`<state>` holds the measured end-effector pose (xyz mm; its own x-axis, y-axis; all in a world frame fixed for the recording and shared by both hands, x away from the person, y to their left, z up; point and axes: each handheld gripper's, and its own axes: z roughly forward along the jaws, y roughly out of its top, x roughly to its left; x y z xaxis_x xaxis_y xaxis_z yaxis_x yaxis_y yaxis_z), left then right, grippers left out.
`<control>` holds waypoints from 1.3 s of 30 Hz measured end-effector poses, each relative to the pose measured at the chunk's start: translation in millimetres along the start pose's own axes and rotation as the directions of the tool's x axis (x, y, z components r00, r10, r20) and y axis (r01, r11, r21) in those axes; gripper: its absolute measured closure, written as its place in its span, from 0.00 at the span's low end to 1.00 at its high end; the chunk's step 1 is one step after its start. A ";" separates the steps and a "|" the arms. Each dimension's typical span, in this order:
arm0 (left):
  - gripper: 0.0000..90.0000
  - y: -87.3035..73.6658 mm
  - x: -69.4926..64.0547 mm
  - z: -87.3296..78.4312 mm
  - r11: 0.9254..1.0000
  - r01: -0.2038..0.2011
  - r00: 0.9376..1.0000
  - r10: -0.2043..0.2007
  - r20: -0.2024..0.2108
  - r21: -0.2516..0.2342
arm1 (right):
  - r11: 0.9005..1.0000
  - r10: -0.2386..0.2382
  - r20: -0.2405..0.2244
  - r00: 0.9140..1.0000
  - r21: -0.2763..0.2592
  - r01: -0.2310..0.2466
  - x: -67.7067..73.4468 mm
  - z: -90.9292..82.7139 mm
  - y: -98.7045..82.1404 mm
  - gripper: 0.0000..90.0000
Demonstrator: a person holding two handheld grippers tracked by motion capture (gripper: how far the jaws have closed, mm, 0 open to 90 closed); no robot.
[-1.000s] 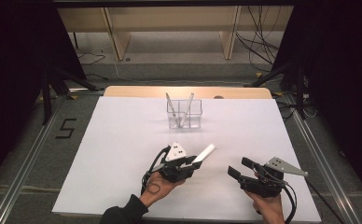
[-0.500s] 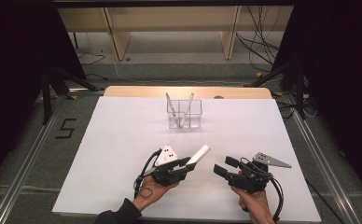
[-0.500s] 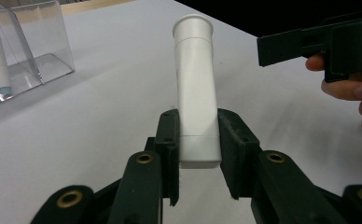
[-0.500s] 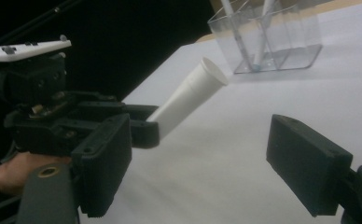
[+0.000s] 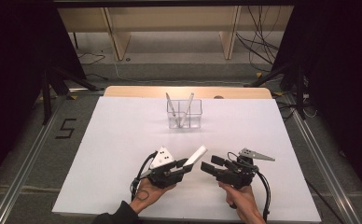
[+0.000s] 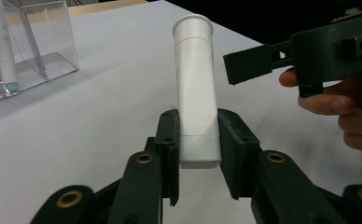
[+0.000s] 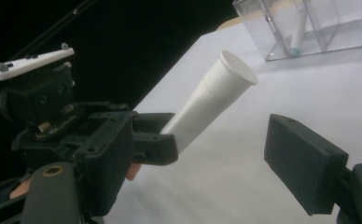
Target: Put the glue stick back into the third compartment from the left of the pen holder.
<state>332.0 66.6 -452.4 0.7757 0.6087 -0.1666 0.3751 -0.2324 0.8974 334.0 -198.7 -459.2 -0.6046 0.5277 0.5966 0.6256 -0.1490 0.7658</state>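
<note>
White tube (image 6: 195, 88): smooth matt plastic, slight sheen, flared lip at the top, seam line below it. Left hand-held gripper (image 5: 181, 166): matt black plastic jaws with a faintly grainy printed look, brass-coloured metal rivets at the pivots, flat matt pads (image 6: 170, 140) against the tube. Right hand-held gripper (image 5: 208, 168), just beside the tube: same black plastic, grey matt plate on top. Bench (image 5: 123, 140): matt white, smooth, paper-like cover; bare light wood edge behind the clear holder (image 5: 184, 114). Holder beyond the tube: glossy transparent plastic, holding white pens (image 6: 2, 42) with a satin finish.
</note>
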 end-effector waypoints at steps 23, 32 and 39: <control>0.78 -8.0 -5.3 -7.6 1.000 -0.005 1.000 0.006 0.012 -0.028 | 0.985 0.170 -0.102 0.980 0.023 -0.168 -7.1 25.1 3.1 0.54; 0.78 -8.5 -7.8 -7.8 0.999 -0.020 1.000 0.020 0.014 -0.037 | 0.977 0.214 -0.114 0.970 0.029 -0.212 -9.6 29.7 2.5 0.64; 0.78 -9.3 -8.3 -8.2 0.999 -0.027 1.000 0.027 0.005 -0.038 | 0.969 0.246 -0.124 0.961 0.030 -0.245 -11.4 31.6 2.0 0.69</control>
<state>317.9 69.9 -456.0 0.7882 0.5983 -0.1443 0.3345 -0.2196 0.9165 357.8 -178.6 -472.1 -0.4882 0.3667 0.7920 0.7690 -0.2483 0.5890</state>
